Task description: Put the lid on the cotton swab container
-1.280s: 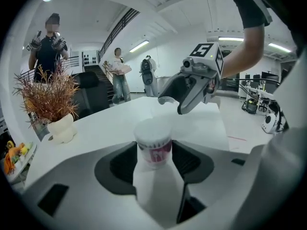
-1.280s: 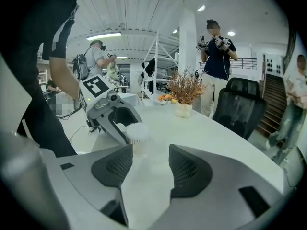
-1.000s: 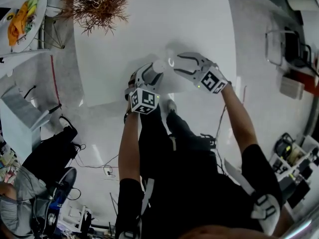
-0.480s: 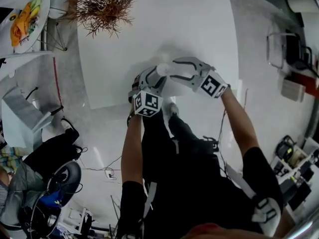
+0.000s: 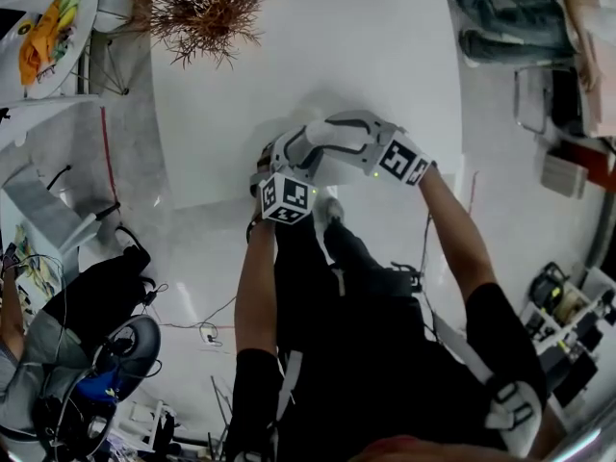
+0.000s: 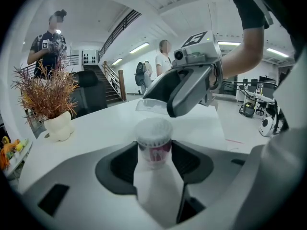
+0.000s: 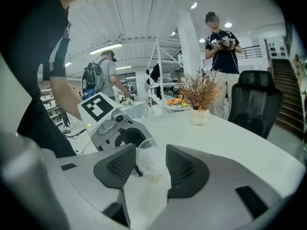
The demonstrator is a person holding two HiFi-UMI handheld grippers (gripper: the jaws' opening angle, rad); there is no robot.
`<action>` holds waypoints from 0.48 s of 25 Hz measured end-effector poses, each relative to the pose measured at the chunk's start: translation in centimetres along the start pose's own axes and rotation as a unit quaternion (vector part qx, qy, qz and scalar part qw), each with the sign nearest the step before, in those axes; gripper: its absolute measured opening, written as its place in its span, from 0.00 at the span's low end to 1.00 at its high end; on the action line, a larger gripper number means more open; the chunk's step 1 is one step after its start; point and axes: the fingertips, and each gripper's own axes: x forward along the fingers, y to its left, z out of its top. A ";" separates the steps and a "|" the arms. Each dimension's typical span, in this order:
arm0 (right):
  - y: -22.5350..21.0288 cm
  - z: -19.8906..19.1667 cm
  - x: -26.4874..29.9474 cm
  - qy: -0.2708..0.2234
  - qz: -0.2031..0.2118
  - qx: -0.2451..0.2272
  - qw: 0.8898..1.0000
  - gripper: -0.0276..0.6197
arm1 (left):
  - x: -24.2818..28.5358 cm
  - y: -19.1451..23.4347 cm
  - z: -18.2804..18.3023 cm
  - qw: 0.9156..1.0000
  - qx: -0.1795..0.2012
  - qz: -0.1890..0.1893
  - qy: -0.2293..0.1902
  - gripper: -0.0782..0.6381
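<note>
Nearest, the left gripper (image 5: 304, 144) has its jaws clamped on the upright cotton swab container (image 6: 154, 139), held above the table (image 6: 96, 123). Just beyond, the right gripper (image 7: 151, 163) pinches the clear lid (image 6: 145, 105) (its jaws have just been closing on it), poised just above and behind the container's open top, not seated. A harder squeeze could flex the thin lid, so it lands skewed or pops free.

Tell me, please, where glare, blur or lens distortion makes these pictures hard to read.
Left gripper view: fisheye with dark corners; the container looks soft, the clear lid faint. Right gripper view: same fisheye bend; what is nearest is blurred. Head view: the white table is glary, so the container nearly vanishes against it.
</note>
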 end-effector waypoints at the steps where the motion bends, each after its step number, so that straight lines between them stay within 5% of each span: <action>1: 0.0 0.0 0.1 0.002 0.003 0.004 1.000 0.35 | 0.0 0.0 0.0 1.000 0.000 0.000 0.000 0.42; 12: 0.3 -0.1 1.4 0.019 0.018 0.024 0.999 0.33 | 0.0 0.0 0.0 1.000 0.000 0.000 -0.004 0.42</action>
